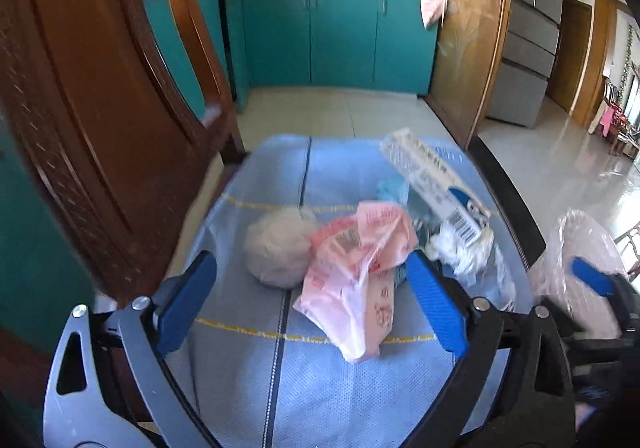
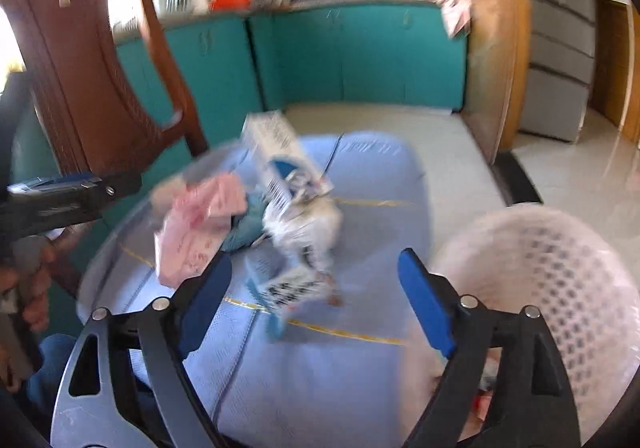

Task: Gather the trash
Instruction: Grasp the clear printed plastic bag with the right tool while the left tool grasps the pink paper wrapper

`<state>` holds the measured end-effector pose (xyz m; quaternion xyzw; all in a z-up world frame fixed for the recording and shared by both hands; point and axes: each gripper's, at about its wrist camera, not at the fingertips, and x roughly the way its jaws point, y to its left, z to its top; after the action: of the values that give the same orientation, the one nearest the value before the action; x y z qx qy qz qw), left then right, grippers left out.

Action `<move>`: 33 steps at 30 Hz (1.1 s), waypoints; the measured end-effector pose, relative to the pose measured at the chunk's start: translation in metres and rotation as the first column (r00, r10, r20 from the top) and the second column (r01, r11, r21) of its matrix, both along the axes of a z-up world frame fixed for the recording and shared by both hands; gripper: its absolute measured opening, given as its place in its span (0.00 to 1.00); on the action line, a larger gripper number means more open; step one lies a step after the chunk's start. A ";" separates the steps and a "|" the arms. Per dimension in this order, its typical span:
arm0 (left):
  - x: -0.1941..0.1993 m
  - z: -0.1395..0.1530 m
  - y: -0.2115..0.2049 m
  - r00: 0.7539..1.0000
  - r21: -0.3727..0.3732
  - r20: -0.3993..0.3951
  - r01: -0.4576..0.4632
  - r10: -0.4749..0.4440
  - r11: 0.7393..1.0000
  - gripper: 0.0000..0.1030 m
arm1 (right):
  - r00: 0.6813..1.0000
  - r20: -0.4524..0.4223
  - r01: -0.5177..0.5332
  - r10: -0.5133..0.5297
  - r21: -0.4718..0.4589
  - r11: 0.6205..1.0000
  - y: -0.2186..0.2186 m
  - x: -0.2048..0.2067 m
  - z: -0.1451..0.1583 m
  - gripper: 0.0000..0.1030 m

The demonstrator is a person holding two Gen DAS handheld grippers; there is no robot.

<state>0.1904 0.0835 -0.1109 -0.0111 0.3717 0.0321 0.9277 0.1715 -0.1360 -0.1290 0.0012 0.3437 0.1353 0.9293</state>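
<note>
Left side first: a brown wooden chair [image 1: 100, 120] stands against the surface [image 1: 256, 388], which wears a pale blue cloth. The left claw [image 1: 312, 304] hangs over it with both blue pads spread wide, nothing gripped. Between them, resting on the cloth, a whitish crumpled ball [image 1: 276, 252] touches a pink plastic wrapper [image 1: 352, 272]. Just beyond, a white carton with a barcode [image 1: 436, 184] lies tilted over white and teal scraps. Over to the right wrist view, badly blurred: the right claw [image 2: 316, 300] is spread apart too, empty, above the same heap. Far right, a pink lattice waste basket [image 2: 560, 288] sits beside the surface, trash showing inside
</note>
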 end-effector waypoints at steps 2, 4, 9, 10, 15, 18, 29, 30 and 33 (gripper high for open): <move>0.010 -0.012 -0.002 0.999 -0.017 -0.026 0.029 -0.029 0.999 0.94 | 0.999 -0.034 -0.014 0.013 -0.045 0.999 0.015 0.012 -0.015 0.81; 0.021 -0.026 -0.007 0.995 -0.022 -0.074 0.060 -0.061 0.998 0.95 | 0.998 -0.060 -0.023 0.018 -0.085 0.996 0.026 0.021 -0.028 0.81; 0.035 -0.048 -0.013 0.985 -0.068 -0.127 0.112 -0.120 0.991 0.80 | 0.996 -0.074 -0.050 0.042 -0.112 0.992 0.036 0.023 -0.040 0.58; 0.036 -0.052 -0.013 0.981 -0.069 -0.145 0.119 -0.128 0.990 0.70 | 0.996 -0.077 -0.047 0.038 -0.114 0.992 0.035 0.022 -0.040 0.55; 0.036 -0.066 -0.004 0.973 -0.133 -0.188 0.112 -0.136 0.985 0.13 | 0.997 -0.069 -0.048 0.041 -0.094 0.994 0.029 0.018 -0.036 0.41; 0.027 -0.062 -0.004 0.979 -0.105 -0.160 0.110 -0.126 0.988 0.12 | 0.998 -0.055 -0.041 0.037 -0.084 0.996 0.025 0.013 -0.030 0.37; -0.043 0.011 -0.013 0.994 0.036 0.095 0.045 -0.048 0.998 0.11 | 0.995 0.094 -0.018 0.026 -0.087 0.996 0.018 -0.032 0.029 0.35; -0.048 0.018 -0.013 0.992 0.045 0.117 0.039 -0.044 0.998 0.11 | 0.993 0.116 -0.014 0.025 -0.090 0.996 0.017 -0.038 0.037 0.35; -0.072 0.040 -0.018 0.982 0.063 0.184 0.028 -0.039 0.998 0.11 | 0.985 0.170 -0.005 0.022 -0.098 0.995 0.016 -0.055 0.058 0.35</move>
<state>0.1186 0.0655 -0.0709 0.0199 0.2829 0.0265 0.9586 0.1168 -0.1200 -0.0708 -0.0580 0.2689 0.1244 0.9533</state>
